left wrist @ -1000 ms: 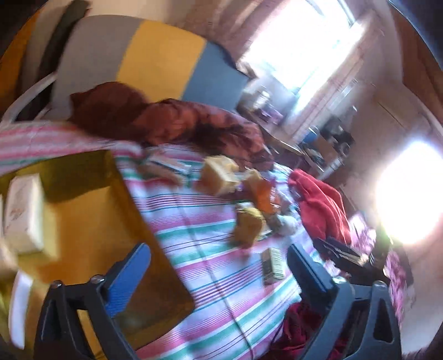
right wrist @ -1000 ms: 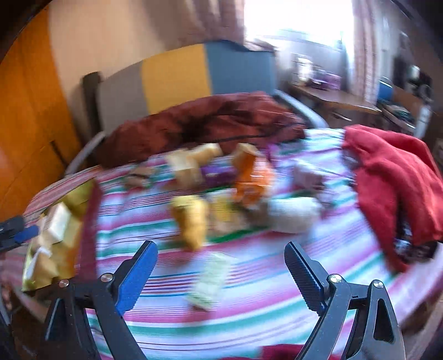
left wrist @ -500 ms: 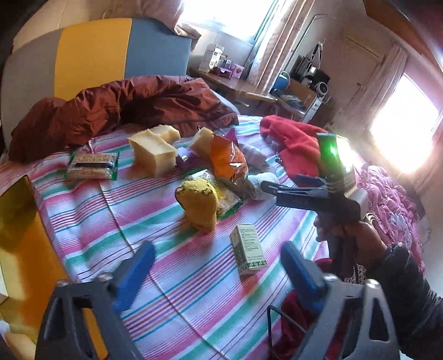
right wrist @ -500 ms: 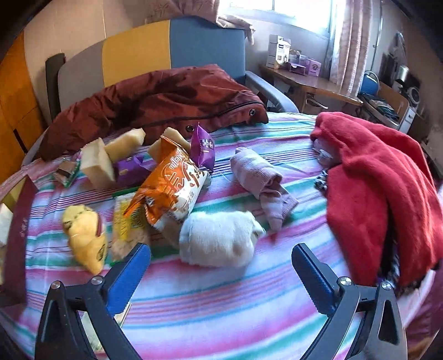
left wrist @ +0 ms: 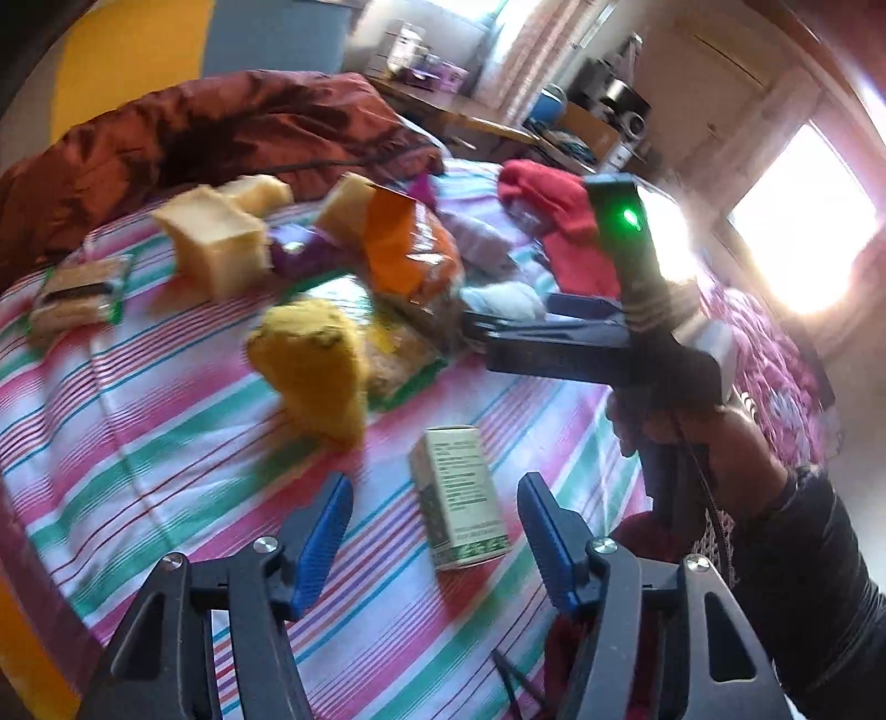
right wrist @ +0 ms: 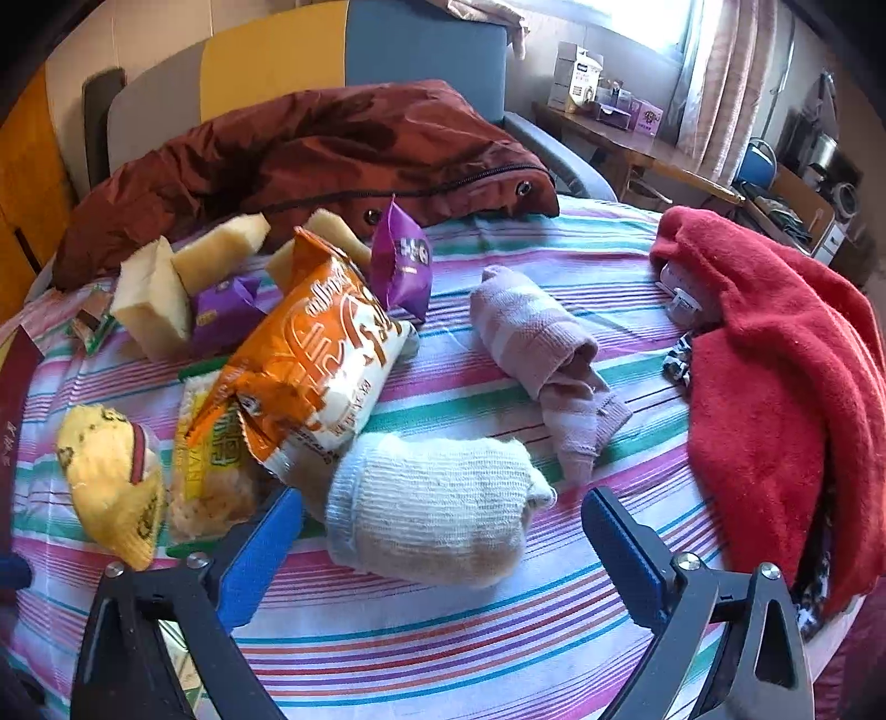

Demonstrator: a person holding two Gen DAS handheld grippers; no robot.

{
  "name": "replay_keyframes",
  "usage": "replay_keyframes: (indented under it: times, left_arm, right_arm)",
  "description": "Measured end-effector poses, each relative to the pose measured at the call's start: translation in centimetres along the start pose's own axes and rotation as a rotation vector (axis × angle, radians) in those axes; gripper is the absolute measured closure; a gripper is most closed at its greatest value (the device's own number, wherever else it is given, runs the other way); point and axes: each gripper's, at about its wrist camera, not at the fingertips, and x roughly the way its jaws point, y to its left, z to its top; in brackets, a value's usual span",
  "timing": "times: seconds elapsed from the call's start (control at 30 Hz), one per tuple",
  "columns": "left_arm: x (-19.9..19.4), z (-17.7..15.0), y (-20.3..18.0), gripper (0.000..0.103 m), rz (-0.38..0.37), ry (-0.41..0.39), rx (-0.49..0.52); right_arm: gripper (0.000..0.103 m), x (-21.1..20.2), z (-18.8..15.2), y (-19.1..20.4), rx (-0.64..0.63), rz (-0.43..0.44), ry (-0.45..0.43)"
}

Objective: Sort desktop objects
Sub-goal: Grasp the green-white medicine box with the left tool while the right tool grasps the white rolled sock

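Note:
My left gripper (left wrist: 434,501) is open, its blue pads on either side of a small green-and-white box (left wrist: 458,493) lying on the striped cloth. My right gripper (right wrist: 443,520) is open and straddles a rolled white sock (right wrist: 432,509); the same gripper shows in the left wrist view (left wrist: 476,327), reaching toward the pile. An orange snack bag (right wrist: 315,354), a yellow sock (right wrist: 113,487), a pink rolled sock (right wrist: 542,349), a purple packet (right wrist: 401,260) and pale sponge blocks (right wrist: 152,299) lie behind.
A dark red jacket (right wrist: 310,155) lies along the far edge. A red towel (right wrist: 775,360) is heaped at the right. A packet of crackers (left wrist: 77,291) lies far left. A striped chair back (right wrist: 354,50) stands behind.
The left gripper swung from the yellow box toward the pile and closed in on the small green box. The right gripper moved in over the white sock.

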Motion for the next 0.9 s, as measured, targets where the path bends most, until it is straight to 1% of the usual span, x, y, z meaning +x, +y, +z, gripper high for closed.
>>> replay_keyframes:
  times: [0.03,0.07,0.1,0.17,0.27,0.33,0.43,0.5,0.57,0.73,0.8,0.9]
  left_arm:
    - [0.6,0.1,-0.4,0.042,0.003,0.013,0.016]
    - [0.9,0.2,-0.6,0.042,0.005,0.021,0.024]
    - [1.4,0.3,-1.0,0.042,0.001,0.034,0.037]
    - [2.2,0.5,-1.5,0.042,0.002,0.052,0.054]
    - [3.1,0.5,-2.3,0.042,0.033,0.074,0.089]
    - [4.0,0.5,-2.7,0.045,0.068,0.088,0.111]
    - [5.0,0.2,-2.8,0.059,0.103,0.109,0.127]
    - [5.5,-0.2,-2.9,0.069,0.111,0.113,0.136]
    - [5.6,-0.4,-2.8,0.073,0.124,0.102,0.144]
    - [4.6,-0.9,-2.1,0.074,0.122,0.066,0.109]
    - [3.4,-1.1,-2.0,0.074,0.123,0.042,0.099]
    - [0.6,-1.4,-1.7,0.074,0.141,-0.027,0.088]
  right_arm:
    - [0.014,0.1,0.0,0.0,-0.001,0.005,0.007]
    - [0.021,0.3,0.0,0.0,-0.001,0.011,0.019]
    - [0.024,0.5,0.0,0.0,-0.004,0.007,0.027]
    - [0.025,0.7,0.0,0.0,-0.010,-0.002,0.036]
    - [0.028,0.8,0.0,0.0,-0.016,-0.008,0.038]
    - [0.030,0.7,-0.1,0.1,-0.021,-0.012,0.037]
    - [0.031,0.6,-0.1,0.0,-0.020,-0.017,0.034]
    - [0.032,0.5,-0.1,-0.3,-0.012,-0.024,0.029]
    - [0.033,0.4,0.0,-0.8,0.006,-0.027,0.024]
    - [0.034,-0.2,0.3,-1.9,0.047,-0.044,-0.004]
    - [0.035,-0.7,0.4,-2.3,0.065,-0.051,-0.029]
    - [0.035,-1.4,0.7,-2.9,0.091,-0.044,-0.067]
